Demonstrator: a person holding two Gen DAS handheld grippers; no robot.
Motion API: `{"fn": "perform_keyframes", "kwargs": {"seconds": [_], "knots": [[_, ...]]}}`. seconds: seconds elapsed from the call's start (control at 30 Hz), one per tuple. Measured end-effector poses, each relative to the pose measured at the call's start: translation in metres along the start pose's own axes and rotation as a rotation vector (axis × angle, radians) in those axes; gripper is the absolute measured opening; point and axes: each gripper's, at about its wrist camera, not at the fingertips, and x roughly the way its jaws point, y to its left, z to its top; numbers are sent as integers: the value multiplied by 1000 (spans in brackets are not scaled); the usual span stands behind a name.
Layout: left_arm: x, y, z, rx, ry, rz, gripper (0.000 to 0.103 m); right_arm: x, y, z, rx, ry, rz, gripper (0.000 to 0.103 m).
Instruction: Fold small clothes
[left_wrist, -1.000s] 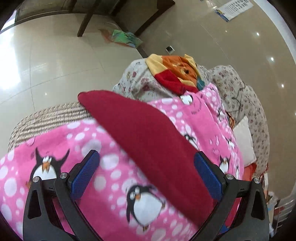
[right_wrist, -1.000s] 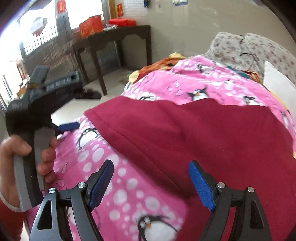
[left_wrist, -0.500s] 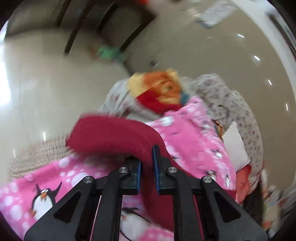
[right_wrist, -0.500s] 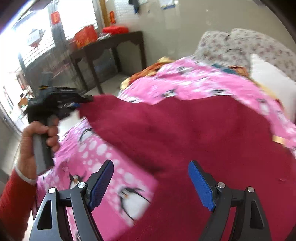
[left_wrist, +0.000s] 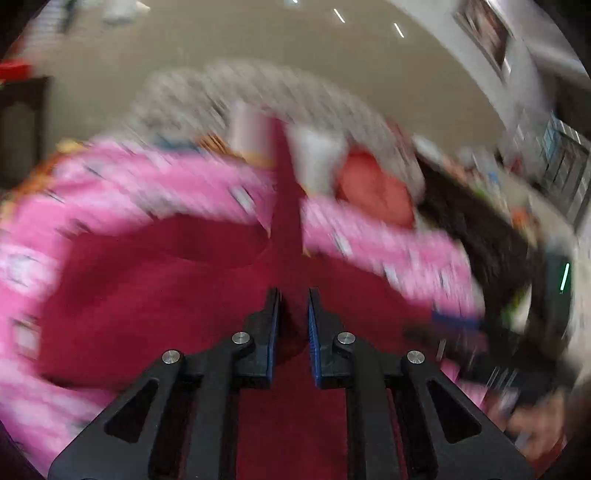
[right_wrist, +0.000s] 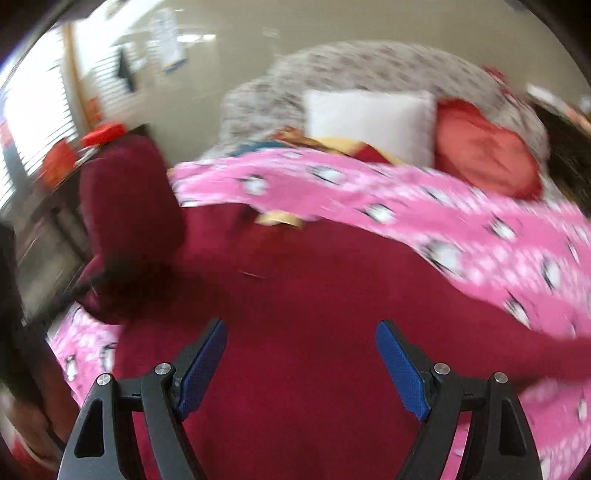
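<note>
A dark red fleece garment (right_wrist: 314, 314) lies spread over a pink penguin-print blanket (right_wrist: 461, 221). The left gripper (left_wrist: 293, 325) has its jaws nearly together, pinching a raised fold of the red cloth that runs up between them, though heavy blur makes the grip hard to confirm. The right gripper (right_wrist: 301, 365) hovers with its jaws wide apart, the red garment lying beneath and between them. A white pillow (right_wrist: 369, 118) sits beyond the blanket.

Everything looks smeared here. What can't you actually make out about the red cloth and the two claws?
- Left wrist view: motion blur hides where the red garment ends; its pinched fold rises between the left claw pads.
- Right wrist view: the raised flap covers the left claw.
- Garment type: unclear; the bottom edge cuts it off below the right claw.
</note>
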Motion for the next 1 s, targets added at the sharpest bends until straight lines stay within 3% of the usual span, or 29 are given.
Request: {"fn": "perform_keyframes", "kwargs": {"seconds": [0.03,0.13,0.3,0.43,0.57,0.6,0.67,0.7,0.77,0.8,0.9,0.93,1.0], "knots": [[18,-7,-11,23,69,-57,19,0,-14,-3,34,14,-3,82],[23,-15,-29,40,142,-133,30,-1,-41,-11,109,37,17,82],[-38,-11,-36,99,53,-87,68,0,-45,-11,111,24,64,82],[-78,24,-36,79,-14,39,69,15,-35,-8,90,27,104,82],[-76,72,-33,-11,-19,125,69,60,-20,7,58,71,107,82],[-75,80,-35,-33,-21,135,69,66,-15,11,30,58,96,63],[-72,90,-38,-53,-22,167,69,70,3,16,-75,15,17,4],[-71,94,-40,-62,-20,181,69,69,7,18,-99,22,-5,5],[-71,99,-41,-71,-21,191,69,48,3,23,-65,-11,71,4],[-74,103,-41,-73,-24,197,69,31,-2,25,-63,-44,64,4],[-70,107,-43,-74,-27,206,69,-5,-26,21,-46,-110,-80,4],[-67,107,-45,-74,-24,203,69,-11,-39,17,-37,-111,-152,4],[-61,107,-47,-77,-9,195,69,-7,-59,11,-21,-83,-208,5]]}}
